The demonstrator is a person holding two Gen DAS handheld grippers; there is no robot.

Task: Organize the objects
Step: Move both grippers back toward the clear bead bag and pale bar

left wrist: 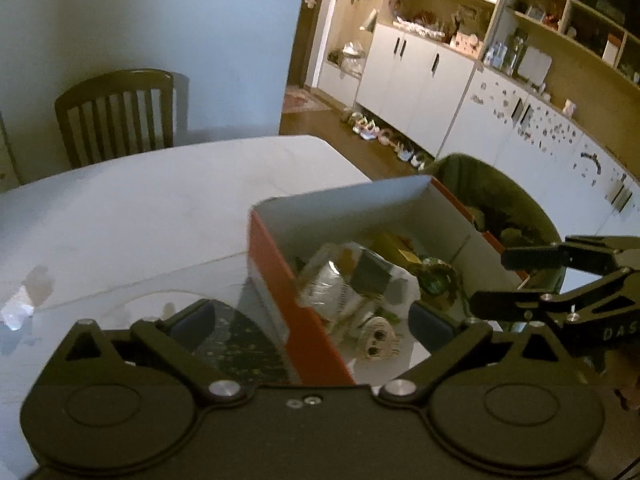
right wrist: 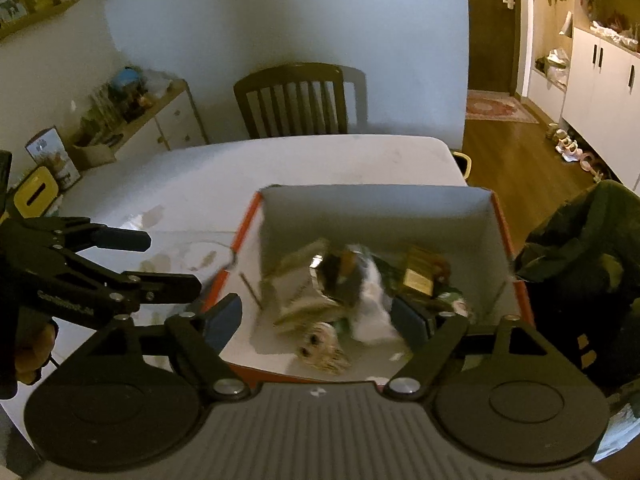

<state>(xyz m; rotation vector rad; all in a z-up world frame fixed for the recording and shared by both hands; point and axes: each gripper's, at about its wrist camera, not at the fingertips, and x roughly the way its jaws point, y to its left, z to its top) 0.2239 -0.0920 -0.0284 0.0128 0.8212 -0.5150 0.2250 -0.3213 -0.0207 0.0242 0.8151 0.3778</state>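
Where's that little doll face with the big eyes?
The doll face lies inside the orange box, at its near edge, in front of the crumpled packets, on the table.

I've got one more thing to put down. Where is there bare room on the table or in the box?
The white table is bare between the chair and the orange box. Inside the box, only the near-left floor corner is free; wrappers and a small doll crowd the rest. Both grippers hover open above.
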